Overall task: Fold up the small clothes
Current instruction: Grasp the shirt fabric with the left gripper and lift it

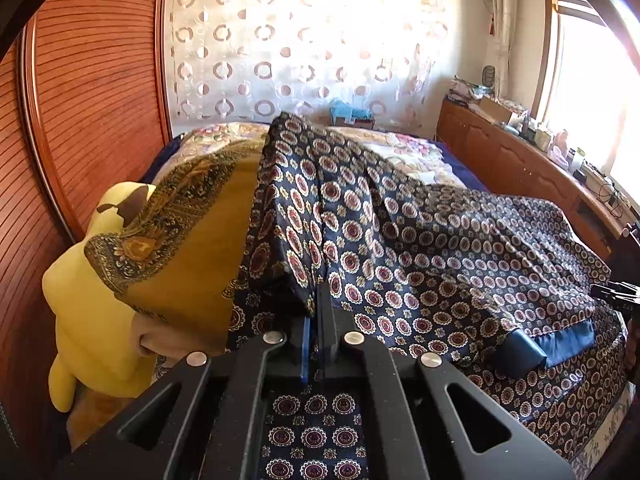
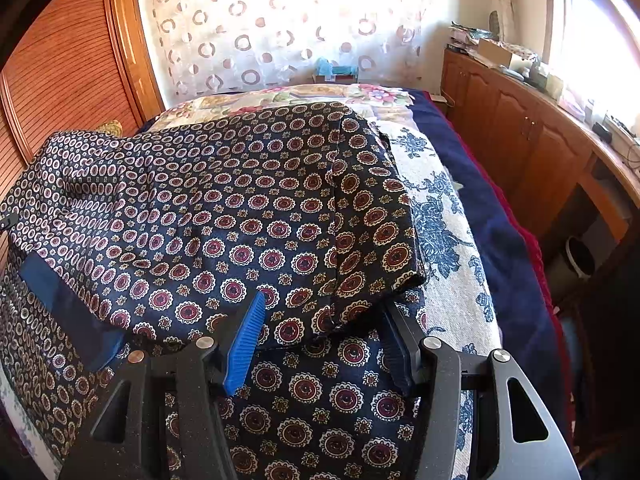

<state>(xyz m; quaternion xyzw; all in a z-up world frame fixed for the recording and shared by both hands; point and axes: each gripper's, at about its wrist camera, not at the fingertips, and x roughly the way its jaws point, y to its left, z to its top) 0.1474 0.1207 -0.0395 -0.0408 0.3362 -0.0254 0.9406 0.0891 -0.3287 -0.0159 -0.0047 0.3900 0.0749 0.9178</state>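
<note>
Left claw (image 1: 318, 300) pinches patterned garment (image 1: 400, 248) beside yellow plush (image 1: 84, 320).

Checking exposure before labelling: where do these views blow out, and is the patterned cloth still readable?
Left wrist view: window blown white, curtain washed out. Right wrist view: same glare at upper right. Patterned cloth stays sharp in both; fisheye bends the edges.

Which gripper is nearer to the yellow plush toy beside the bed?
Left. The left gripper, shut on the navy medallion-patterned garment, is beside the yellow plush toy; the right gripper is farther away.
</note>
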